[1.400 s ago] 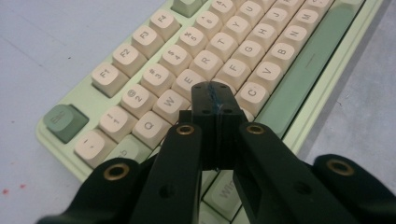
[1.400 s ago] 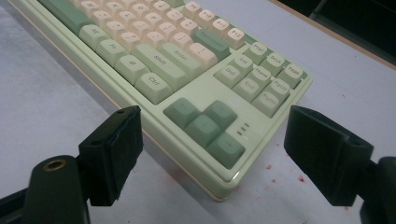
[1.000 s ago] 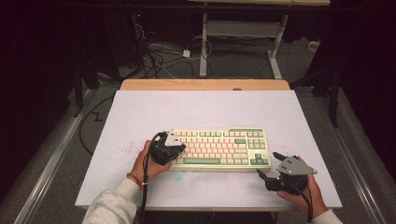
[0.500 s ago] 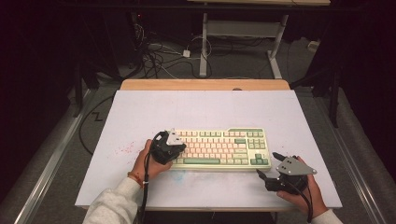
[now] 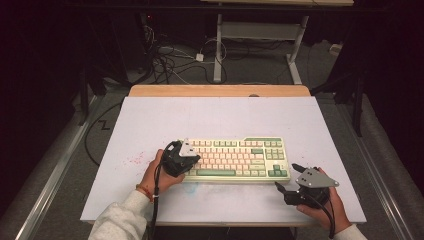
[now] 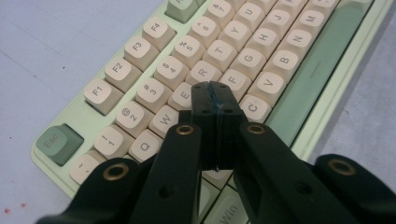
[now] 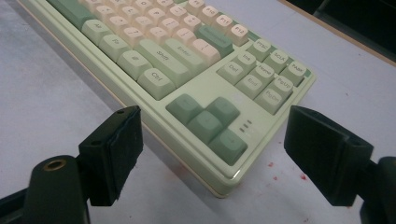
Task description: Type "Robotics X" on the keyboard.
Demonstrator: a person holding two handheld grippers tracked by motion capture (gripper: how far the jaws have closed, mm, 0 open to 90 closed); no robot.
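Left gripper (image 5: 192, 161) over keyboard (image 5: 235, 157), white table (image 5: 220, 120)

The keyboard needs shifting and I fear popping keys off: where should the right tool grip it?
Judging by its pose, grip the keyboard at its bare near-right corner, coming in low from the front. The open right tool already straddles that thin rim below the arrow keys.

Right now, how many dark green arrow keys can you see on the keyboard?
4: one arrow key on top, three in the row below, at the keyboard corner nearest the right tongs.

A keyboard (image 5: 235, 159) lies on the white table (image 5: 220, 117).
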